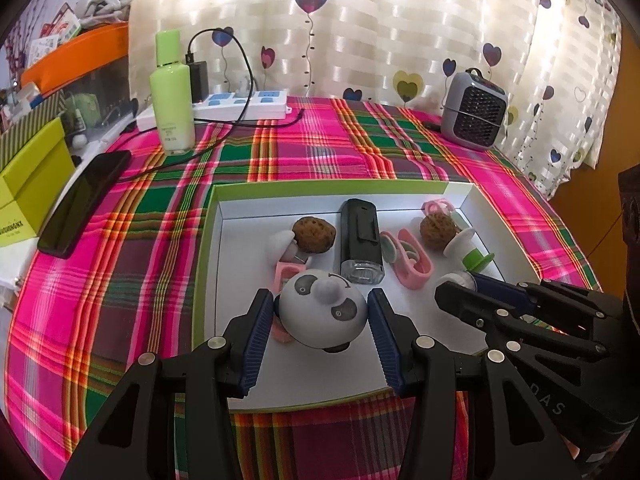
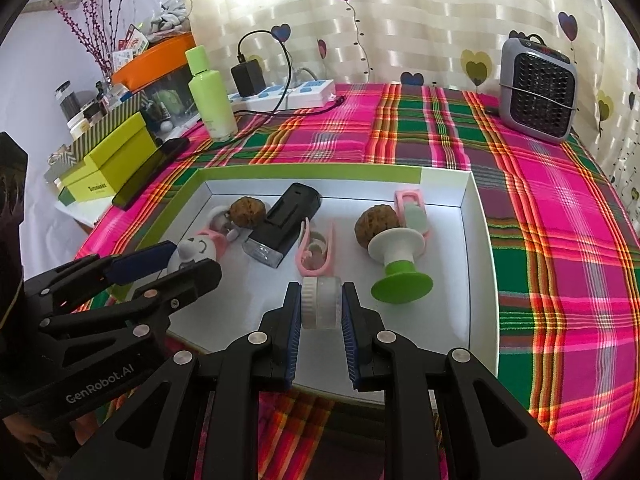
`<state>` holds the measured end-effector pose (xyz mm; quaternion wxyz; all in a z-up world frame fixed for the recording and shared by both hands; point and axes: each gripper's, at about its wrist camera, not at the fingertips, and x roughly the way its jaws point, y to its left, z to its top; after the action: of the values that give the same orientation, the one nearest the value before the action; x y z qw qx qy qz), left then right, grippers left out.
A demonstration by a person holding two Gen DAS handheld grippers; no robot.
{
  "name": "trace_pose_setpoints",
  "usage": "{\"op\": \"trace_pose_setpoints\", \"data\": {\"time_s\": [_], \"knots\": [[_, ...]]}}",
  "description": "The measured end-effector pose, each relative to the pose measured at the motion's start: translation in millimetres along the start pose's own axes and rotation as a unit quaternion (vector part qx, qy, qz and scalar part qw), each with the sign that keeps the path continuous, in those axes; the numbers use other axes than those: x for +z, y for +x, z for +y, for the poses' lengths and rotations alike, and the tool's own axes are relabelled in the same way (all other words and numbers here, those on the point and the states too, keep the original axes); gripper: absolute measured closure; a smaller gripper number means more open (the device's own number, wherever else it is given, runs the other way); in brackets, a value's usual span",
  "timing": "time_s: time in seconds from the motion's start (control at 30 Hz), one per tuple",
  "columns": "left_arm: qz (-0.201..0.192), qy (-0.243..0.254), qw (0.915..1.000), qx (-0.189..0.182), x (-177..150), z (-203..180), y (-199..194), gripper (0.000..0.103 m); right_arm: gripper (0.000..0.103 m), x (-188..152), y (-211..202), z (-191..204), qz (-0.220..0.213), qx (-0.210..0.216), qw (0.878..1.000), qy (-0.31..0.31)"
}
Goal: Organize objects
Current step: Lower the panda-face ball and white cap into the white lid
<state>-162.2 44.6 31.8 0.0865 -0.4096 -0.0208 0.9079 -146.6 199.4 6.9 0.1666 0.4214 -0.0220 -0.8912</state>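
Both tongs down over the white tray [image 1: 400,190] with the green rim, on the pink plaid cloth [image 1: 280,152]. Left gripper [image 1: 322,322] closed around the round white panda-face toy [image 1: 322,314], blue pads touching its sides, near the tray's near-left corner. Right gripper [image 2: 321,308] nearly shut, clamped on a small white-capped frosted jar [image 2: 321,302], held at the near middle of the tray. Just right of the jar, a white and green spool-shaped piece [image 2: 396,260] lying tilted, a brown walnut [image 2: 378,224] touching its far end. Black rectangular device [image 2: 286,224] lying mid-tray, second walnut [image 2: 248,211] beside it on the left. Pink clips [image 2: 316,250] between device and spool piece. Far off on the cloth: green bottle [image 1: 172,96] far left, small grey heater [image 1: 474,110] far right.
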Motion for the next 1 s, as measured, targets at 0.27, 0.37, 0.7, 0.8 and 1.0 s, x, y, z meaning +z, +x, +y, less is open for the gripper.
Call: {"op": "trace_pose_setpoints", "data": {"time_s": [0.27, 0.37, 0.7, 0.8, 1.0], "knots": [[-0.001, 0.002, 1.0000, 0.001, 3, -2, 2, 0.056, 0.083, 0, 6, -3, 0.007, -0.003, 1.000, 0.001], [-0.001, 0.011, 0.9999, 0.002, 4, -6, 4, 0.056, 0.083, 0, 5, -5, 0.006, -0.006, 1.000, 0.003], [-0.002, 0.024, 0.9997, -0.002, 4, -15, 7, 0.056, 0.083, 1, 4, -6, 0.002, -0.021, 1.000, -0.003], [-0.003, 0.024, 0.9997, -0.008, 3, -17, 5, 0.056, 0.083, 0, 3, -9, 0.002, -0.028, 1.000, -0.005], [-0.005, 0.041, 0.9991, -0.012, 2, -27, 5, 0.056, 0.083, 0, 2, -14, 0.002, -0.031, 0.999, -0.006]]}}
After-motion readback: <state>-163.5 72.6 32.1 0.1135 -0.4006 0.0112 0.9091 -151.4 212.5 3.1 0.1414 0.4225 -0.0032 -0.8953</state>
